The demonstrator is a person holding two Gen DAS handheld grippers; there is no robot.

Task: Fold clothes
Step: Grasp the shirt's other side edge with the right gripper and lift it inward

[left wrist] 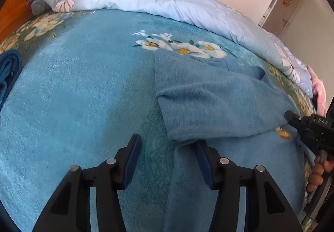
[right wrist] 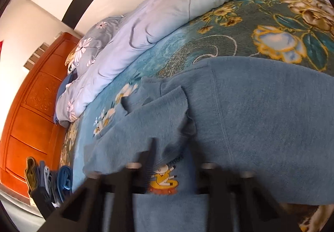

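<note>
1. Sweater (left wrist: 219,102), blue, is lying partly folded on the bed blanket (left wrist: 73,96), its sleeve (left wrist: 187,179) trailing toward the left gripper (left wrist: 167,161).
2. Left gripper's fingers are standing apart beside the sleeve; right gripper (left wrist: 289,116) is touching the sweater's far edge, its closure undeterminable.
3. Folding appears midway; sleeve likely needs tucking inward.

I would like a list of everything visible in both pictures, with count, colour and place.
blue garment: one, dusty blue with a cartoon print, lying partly folded on the blanket.
blanket: one, turquoise with flower print, covering the bed.
quilt: one, pale blue with white flowers, bunched along the far side of the bed.
stack of clothes: one, mostly blue, near the headboard.
headboard: one, orange wood, at the bed's end.
door: one, brownish, background.
left tool: one, black, open above the garment's lower edge.
right tool: one, black, open over the print.
hand: one, holding the right tool's handle.
</note>
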